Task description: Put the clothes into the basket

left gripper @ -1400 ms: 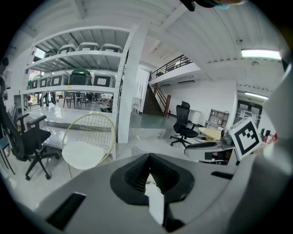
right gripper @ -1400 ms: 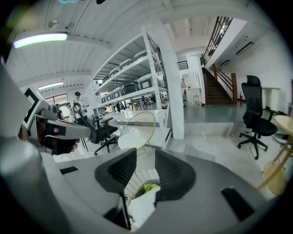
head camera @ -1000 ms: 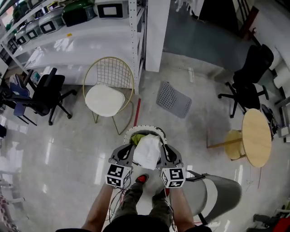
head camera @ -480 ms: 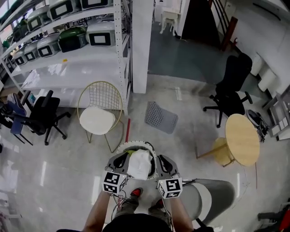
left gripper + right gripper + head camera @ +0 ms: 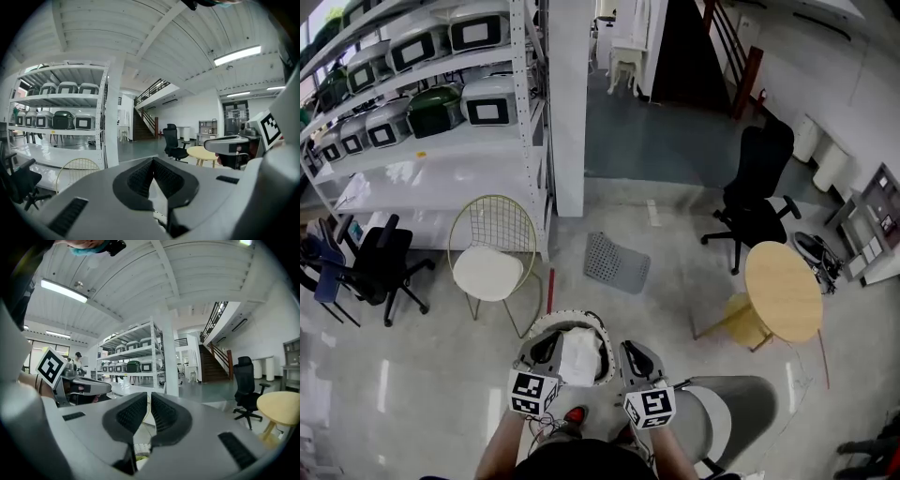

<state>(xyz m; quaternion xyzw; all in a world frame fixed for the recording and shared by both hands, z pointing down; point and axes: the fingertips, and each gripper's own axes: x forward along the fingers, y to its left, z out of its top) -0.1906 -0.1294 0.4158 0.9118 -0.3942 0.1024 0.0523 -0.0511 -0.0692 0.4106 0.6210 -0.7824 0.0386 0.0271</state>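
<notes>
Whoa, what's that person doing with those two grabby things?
A person is standing over a white basket on the floor, holding a grabbing tool in each hand. A white piece of clothing lies in the basket, between the two tools. The left tool and the right tool are both closed, and neither seems to be pinching anything. So the clothing looks like it is in the basket now.

Head view sits high and faces steeply down at the floor (image 5: pixel 412 375), with left tool (image 5: pixel 542 349) and right tool (image 5: pixel 630 354) near the bottom edge. Each tool view rides close behind its own jaws and faces roughly level into the room. All three views share the shelf rack (image 5: pixel 450 150), black office chair (image 5: pixel 759 169) and round table (image 5: pixel 783 291).
</notes>
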